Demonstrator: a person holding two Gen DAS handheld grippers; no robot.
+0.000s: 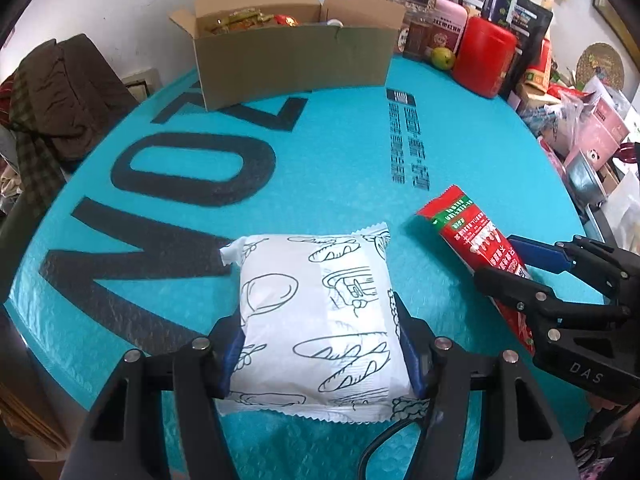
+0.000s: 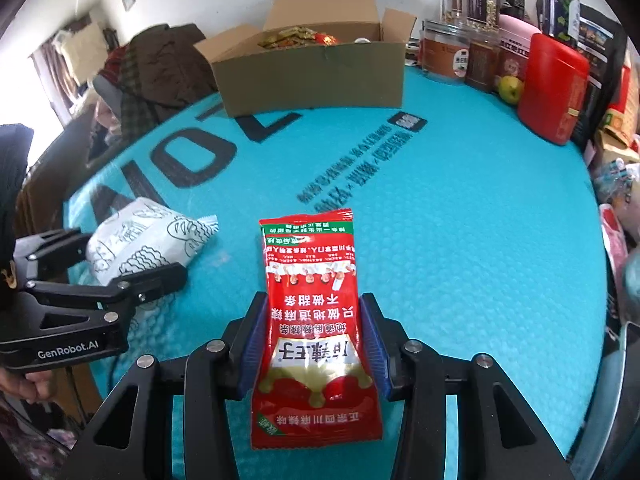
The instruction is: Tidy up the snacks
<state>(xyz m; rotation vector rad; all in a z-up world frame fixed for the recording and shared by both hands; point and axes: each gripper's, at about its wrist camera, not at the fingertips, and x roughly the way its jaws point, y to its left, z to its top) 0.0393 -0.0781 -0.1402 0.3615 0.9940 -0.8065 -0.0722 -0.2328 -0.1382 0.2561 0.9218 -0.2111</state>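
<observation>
My left gripper (image 1: 320, 344) is shut on a white bread packet (image 1: 320, 320) with black line drawings, held just over the teal mat (image 1: 340, 152). My right gripper (image 2: 314, 336) is shut on a red spicy-strip packet (image 2: 316, 320). The right gripper (image 1: 516, 264) and its red packet (image 1: 468, 228) show at the right of the left wrist view. The left gripper (image 2: 132, 268) and white packet (image 2: 148, 236) show at the left of the right wrist view. An open cardboard box (image 1: 292, 56) holding several snacks stands at the far side, also in the right wrist view (image 2: 316, 76).
Jars, dark bags, a red canister (image 1: 484, 56) and a green fruit (image 1: 442, 58) line the far right. Cluttered packages (image 1: 592, 128) sit off the mat's right edge. Dark clothing (image 1: 60, 96) is heaped at the left.
</observation>
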